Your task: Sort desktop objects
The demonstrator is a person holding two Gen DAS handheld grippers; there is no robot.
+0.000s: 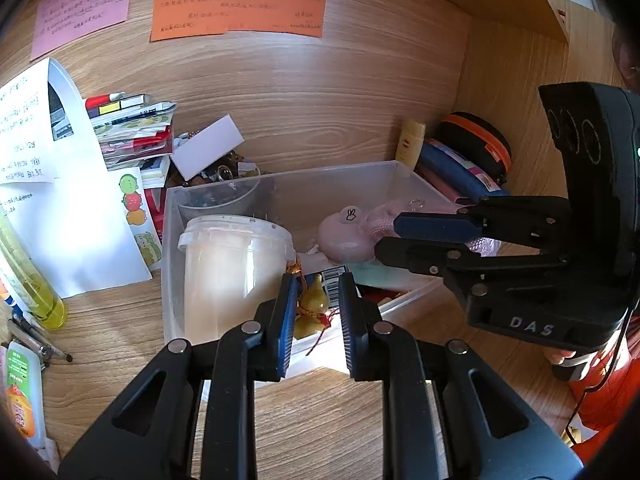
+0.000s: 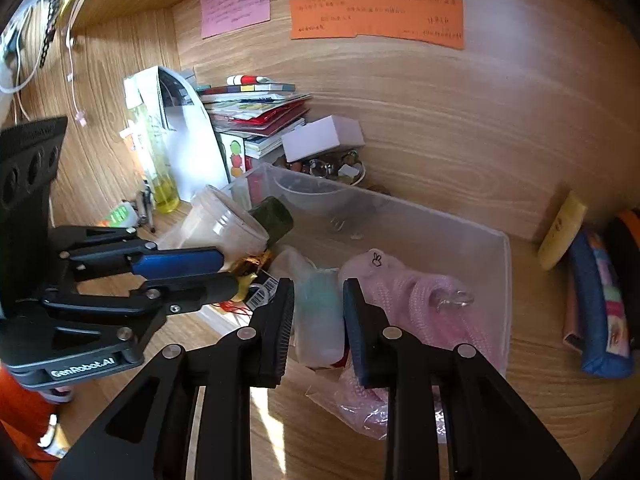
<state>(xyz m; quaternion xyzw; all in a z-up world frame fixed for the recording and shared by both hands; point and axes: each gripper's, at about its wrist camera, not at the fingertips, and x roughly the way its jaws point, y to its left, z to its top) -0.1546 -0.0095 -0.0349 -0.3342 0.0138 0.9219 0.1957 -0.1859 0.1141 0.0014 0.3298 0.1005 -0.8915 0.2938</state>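
Observation:
A clear plastic bin stands on the wooden desk. It holds a lidded translucent tub, a yellow gourd charm, a pink round item with a bunny sticker and a teal bottle. My left gripper hovers at the bin's near rim, jaws shut. The gourd shows in the gap beyond its tips, not pinched. My right gripper is shut too, above the bin's other end. From the left wrist view, the right gripper has its tips beside the pink item. Pink knitted cord lies under the right gripper.
A book stack, white paper sheets and a yellow bottle crowd the left. A white box sits over a bowl of trinkets behind the bin. A yellow tube, blue pencil case and orange-rimmed case line the right corner.

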